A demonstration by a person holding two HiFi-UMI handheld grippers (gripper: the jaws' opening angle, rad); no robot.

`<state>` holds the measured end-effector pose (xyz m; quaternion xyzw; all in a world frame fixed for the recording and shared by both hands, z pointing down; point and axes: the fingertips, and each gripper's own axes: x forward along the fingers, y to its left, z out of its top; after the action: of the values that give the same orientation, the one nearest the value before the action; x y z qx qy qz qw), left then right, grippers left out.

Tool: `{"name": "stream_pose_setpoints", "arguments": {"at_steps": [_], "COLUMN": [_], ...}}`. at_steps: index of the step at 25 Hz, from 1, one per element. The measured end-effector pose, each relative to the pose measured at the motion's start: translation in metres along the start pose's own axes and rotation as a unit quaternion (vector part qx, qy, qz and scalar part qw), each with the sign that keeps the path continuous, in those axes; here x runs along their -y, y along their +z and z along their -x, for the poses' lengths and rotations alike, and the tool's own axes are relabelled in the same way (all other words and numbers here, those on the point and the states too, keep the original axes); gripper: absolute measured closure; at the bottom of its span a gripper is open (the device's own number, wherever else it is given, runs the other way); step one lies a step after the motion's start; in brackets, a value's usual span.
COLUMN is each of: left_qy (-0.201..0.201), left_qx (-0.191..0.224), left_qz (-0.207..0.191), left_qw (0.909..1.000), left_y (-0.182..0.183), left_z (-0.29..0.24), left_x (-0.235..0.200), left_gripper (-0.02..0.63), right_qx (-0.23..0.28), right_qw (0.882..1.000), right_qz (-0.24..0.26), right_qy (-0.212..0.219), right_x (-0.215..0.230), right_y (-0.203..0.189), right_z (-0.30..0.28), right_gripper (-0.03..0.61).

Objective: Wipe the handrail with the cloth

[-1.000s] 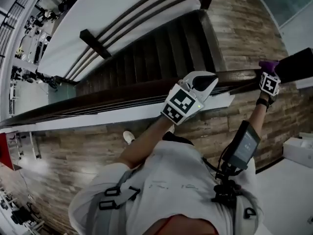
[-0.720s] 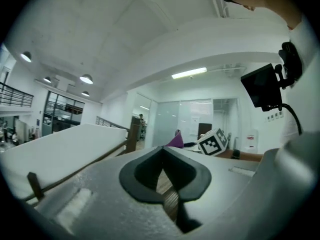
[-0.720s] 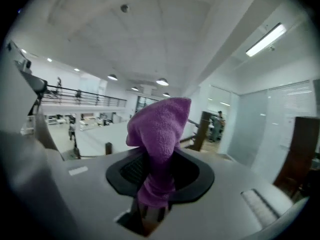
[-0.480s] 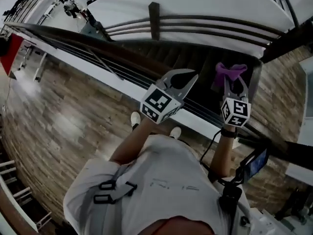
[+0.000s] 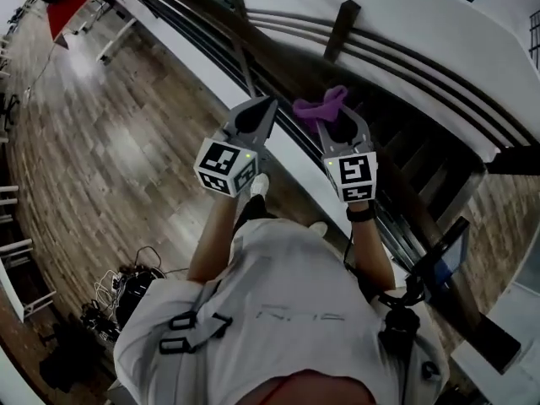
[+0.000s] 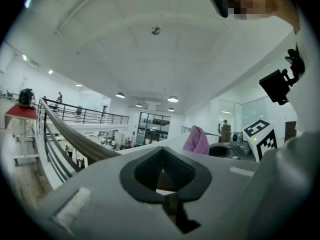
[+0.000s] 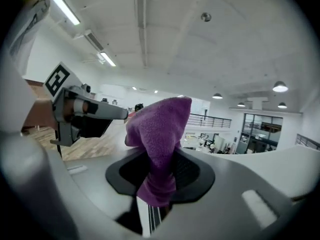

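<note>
The step in hand looks like the approach, with wiping proper not yet begun. In the head view the person stands on the pale wood-plank floor (image 5: 101,142) of an upper landing. Both tools are held out side by side over the long dark wooden handrail (image 5: 194,7), which runs diagonally from the upper left corner towards the lower right. The right tongs (image 5: 342,118) are clenched on the crumpled purple terry cloth (image 5: 319,108). They have just been easing a little apart, but the right gripper view shows the cloth pinched in the gap, with one tuft standing up past the tips and a short tail hanging below. That tuft shows against the ceiling and not against wood, so the cloth seems to be held in the air just above the rail's line. No view settles whether it touches. The left tongs (image 5: 257,112) are closed tip to tip with nothing between them, just beside the right pair. They point the same way, towards the rail and the dark staircase (image 5: 422,133) beyond it. The next move probably calls for a firmer pinch on the cloth, since the grip has slackened. The right tool would then tip down until the loose tuft lies flat on the rail's top, and draw along its length with steady pressure. The left pair would need to stay clear of the path.
</note>
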<state>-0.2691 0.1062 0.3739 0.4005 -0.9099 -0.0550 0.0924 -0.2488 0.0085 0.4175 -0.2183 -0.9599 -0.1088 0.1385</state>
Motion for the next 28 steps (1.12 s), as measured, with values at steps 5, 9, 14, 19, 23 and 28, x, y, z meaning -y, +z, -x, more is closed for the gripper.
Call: {"name": "stream_pose_setpoints", "arguments": {"at_steps": [5,9,14,19,23,28], "left_qy": [0.056,0.080,0.082,0.076,0.077,0.082], "left_qx": [-0.011,-0.025,-0.054,-0.076,-0.092,-0.097], "left_qz": [0.021,0.037,0.055,0.067,0.090,0.098], "left_qw": [0.9981,0.9958,0.9936,0.9919,0.9887,0.9871], "left_y": [-0.020,-0.041,-0.064,-0.082,-0.095,-0.100], "left_z": [0.023,0.034,0.038,0.040,0.046,0.052], "left_x": [-0.086,-0.142,-0.185,-0.207,-0.213,-0.211], "left_gripper": [0.614,0.614,0.614,0.614,0.614,0.614], "right_qx": [-0.056,-0.118,-0.195,-0.244,-0.274,-0.260], "right_qw": [0.994,0.983,0.963,0.948,0.935,0.930], "right_qz": [0.074,0.134,0.188,0.206,0.223,0.259], "right_qy": [0.060,0.045,0.009,-0.007,0.002,0.004], "right_x": [-0.080,-0.105,-0.098,-0.088,-0.083,-0.083], "right_y": [-0.031,-0.092,-0.153,-0.175,-0.198,-0.200], "right_z": [-0.098,-0.185,-0.284,-0.355,-0.382,-0.378], "right_gripper": [0.456,0.456,0.456,0.456,0.454,0.459]}}
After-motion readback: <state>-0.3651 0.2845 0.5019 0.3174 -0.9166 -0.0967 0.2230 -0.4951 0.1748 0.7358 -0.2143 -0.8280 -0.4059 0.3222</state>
